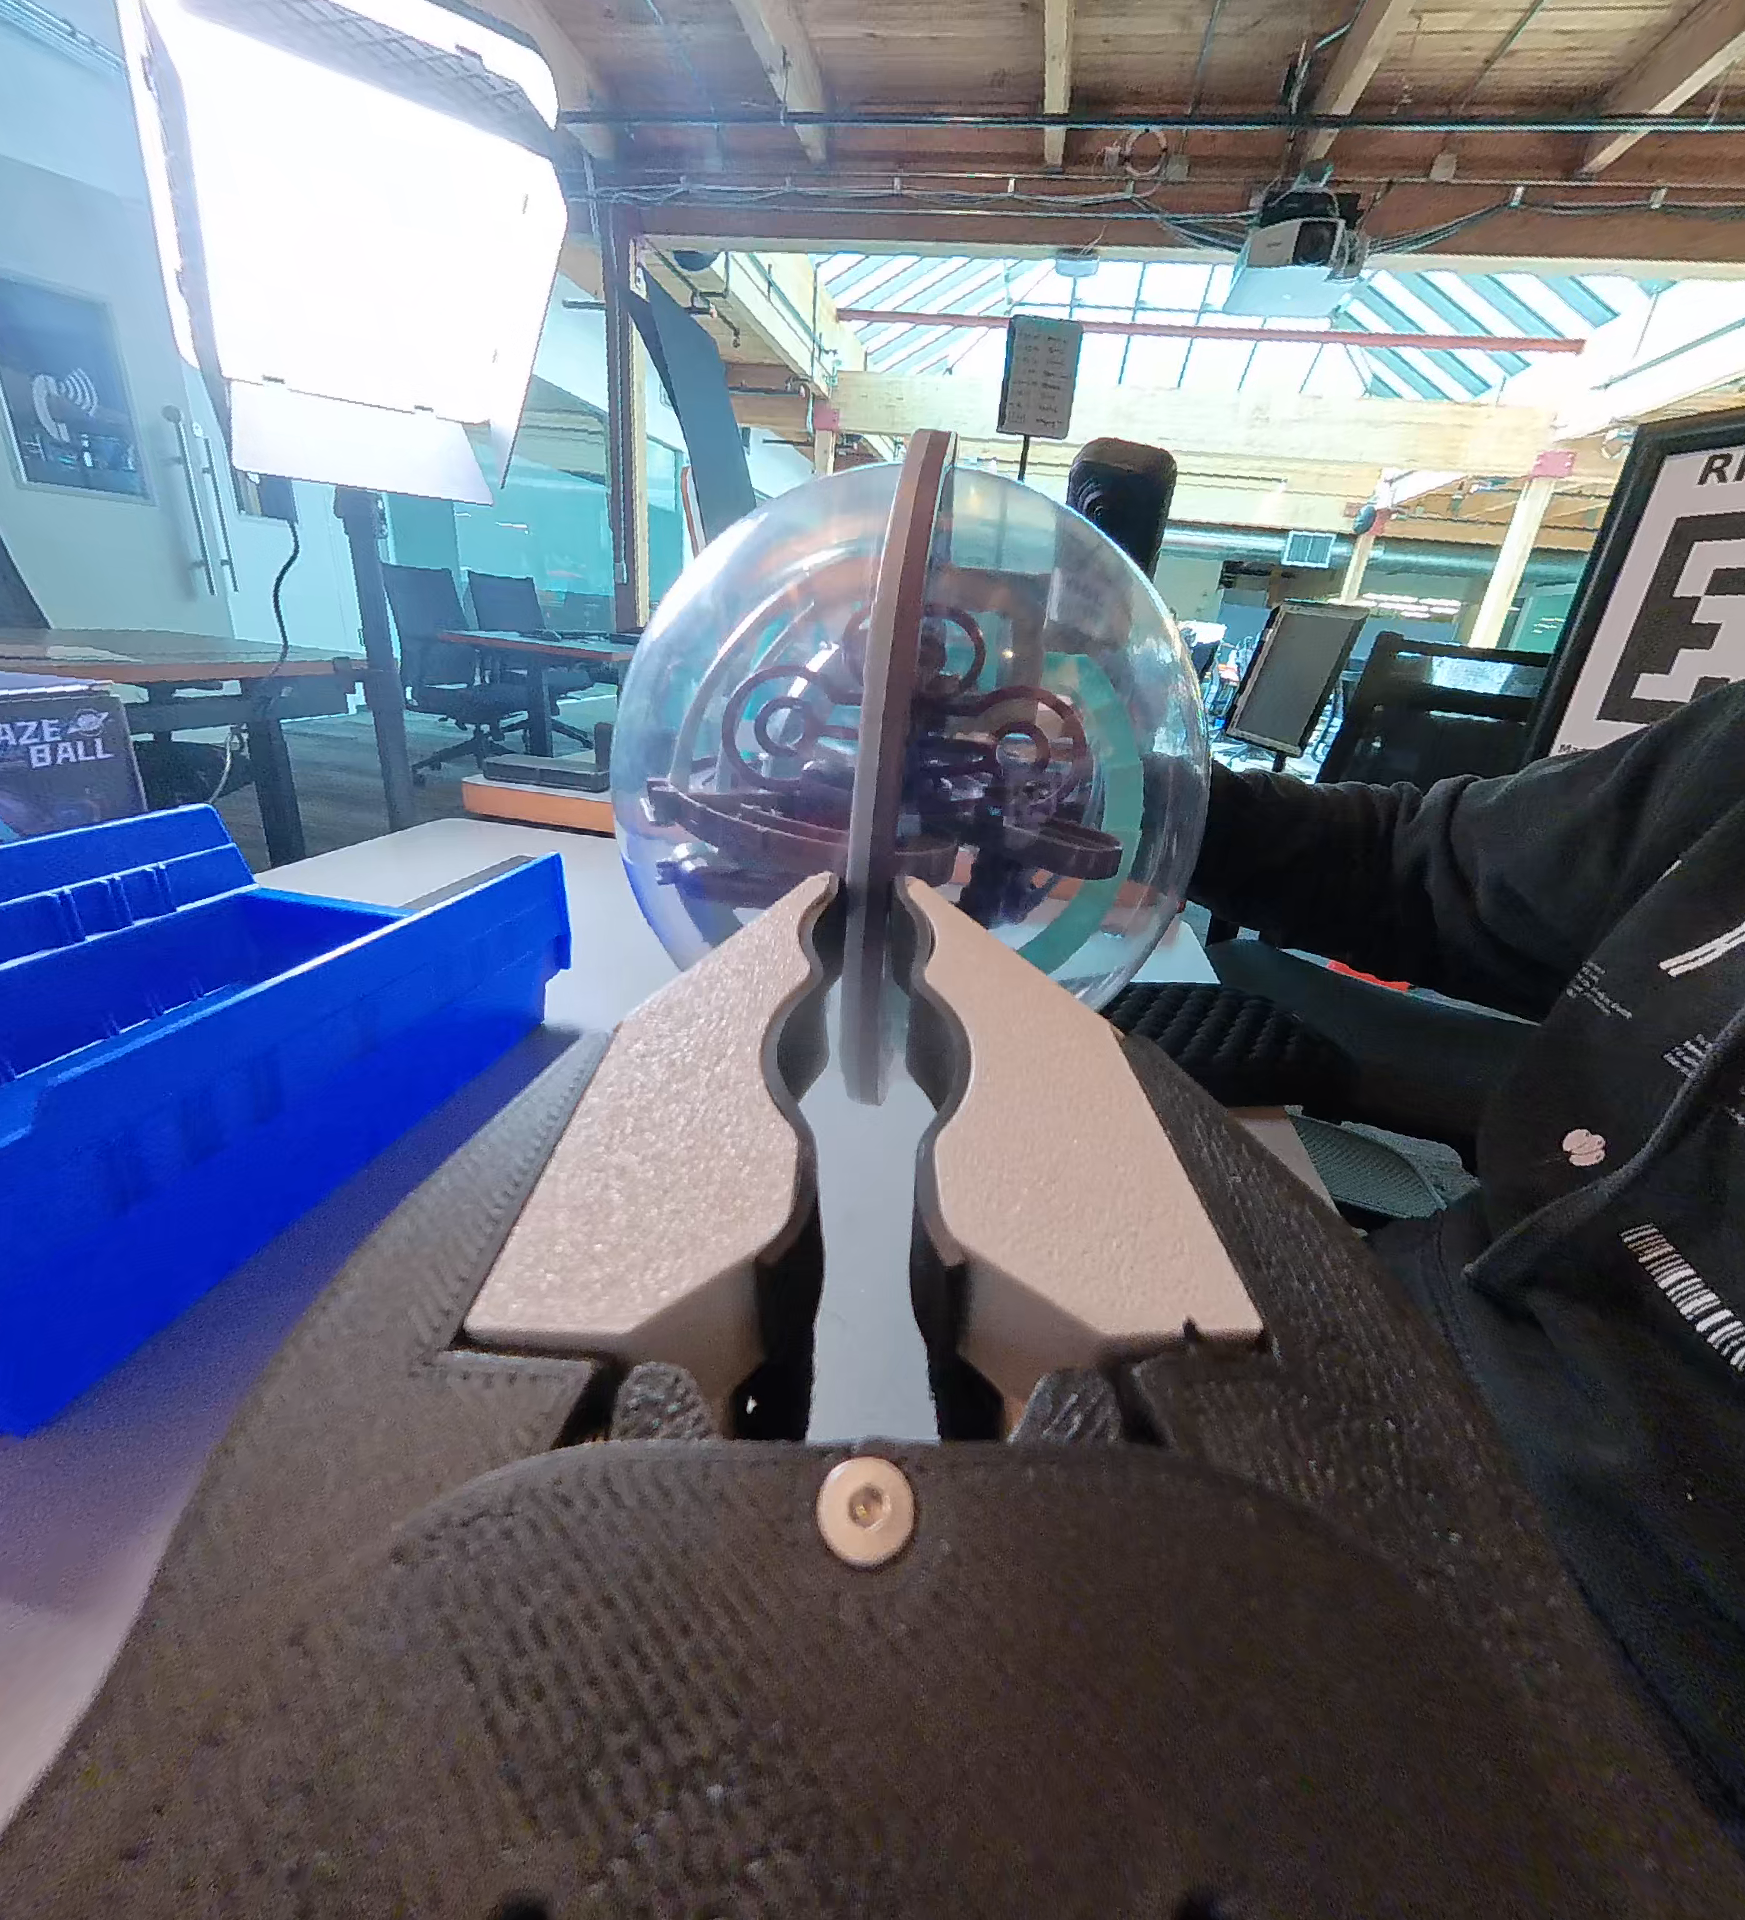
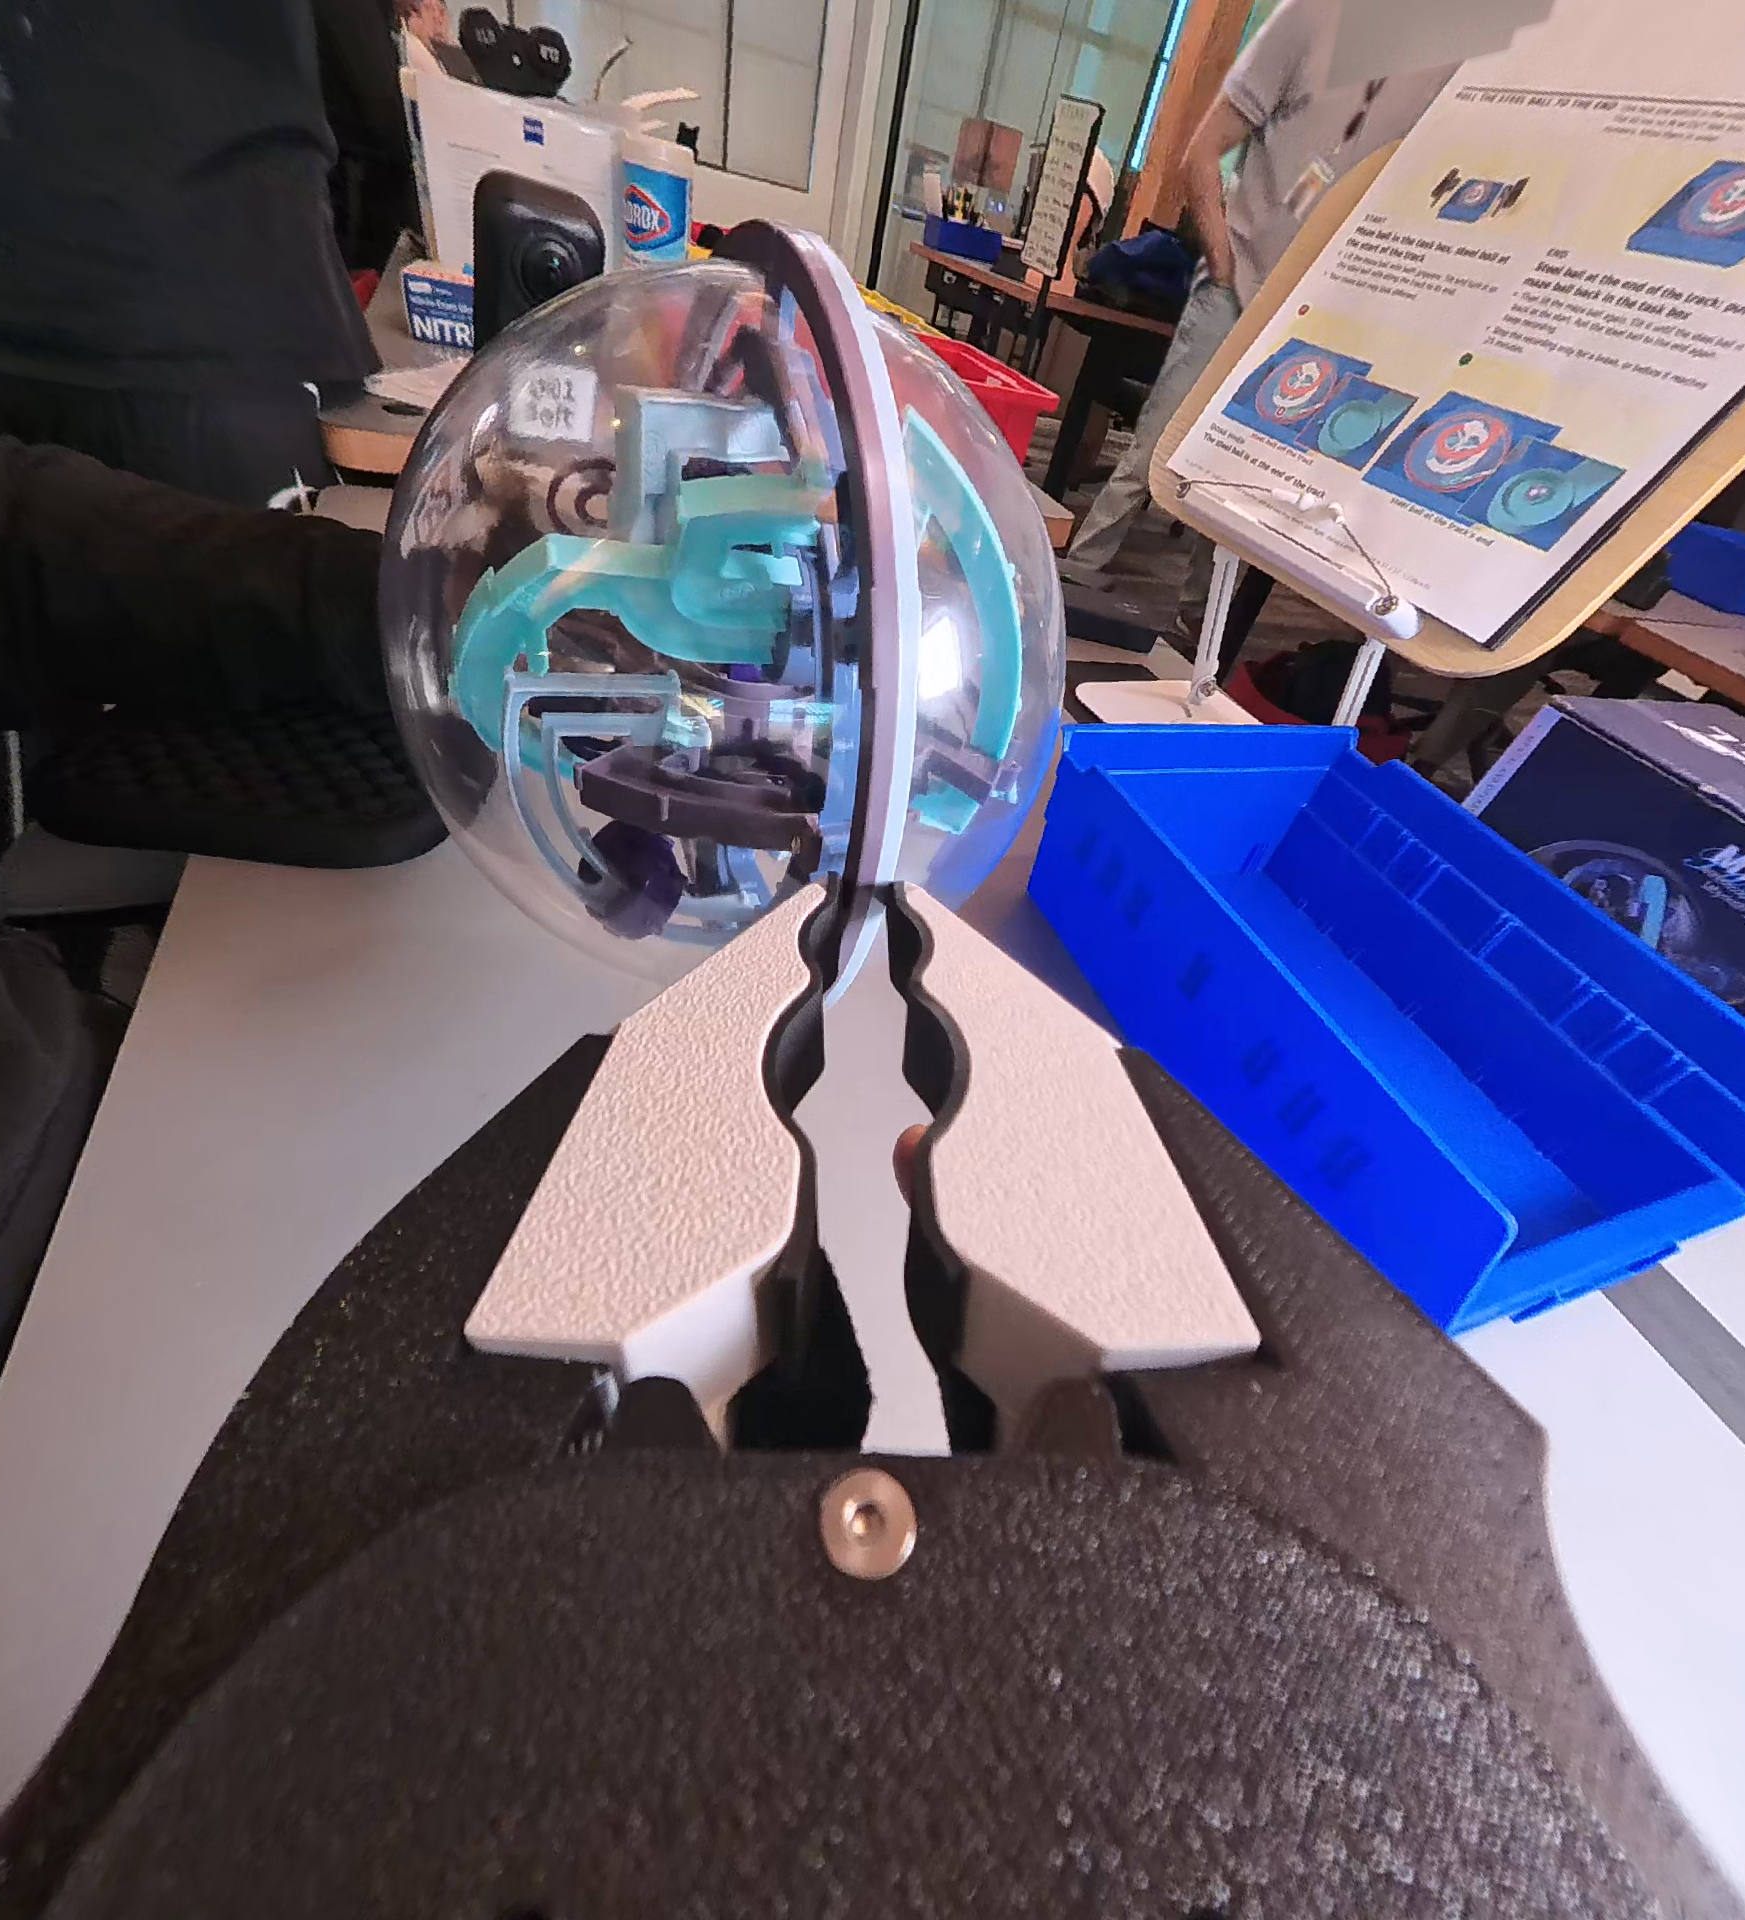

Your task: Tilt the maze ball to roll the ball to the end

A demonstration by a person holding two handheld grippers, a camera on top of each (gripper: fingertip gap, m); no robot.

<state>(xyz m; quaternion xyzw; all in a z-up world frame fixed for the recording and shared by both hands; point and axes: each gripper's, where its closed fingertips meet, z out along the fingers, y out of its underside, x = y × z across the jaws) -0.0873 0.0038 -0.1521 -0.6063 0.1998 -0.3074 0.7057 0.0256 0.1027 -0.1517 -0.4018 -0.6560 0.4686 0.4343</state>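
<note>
A blue plastic bin (image 1: 172, 1049) stands empty on the pale counter (image 2: 307, 1049). Just beside it, on its far side, is a dark printed box (image 2: 1678, 862). Behind the bin, a sheet with pictures (image 2: 1533, 343) leans on a white stand (image 2: 1252, 665). A bright light panel (image 1: 359, 229) hangs above office chairs (image 1: 473, 665).

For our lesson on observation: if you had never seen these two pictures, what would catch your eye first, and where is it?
The clear maze ball, packed with teal and dark purple tracks, fills the middle of both views, held above the table with its flat rim ring pinched by the left claw and the right claw. Next comes the bright blue bin, open on the pale table beside the ball.
</note>
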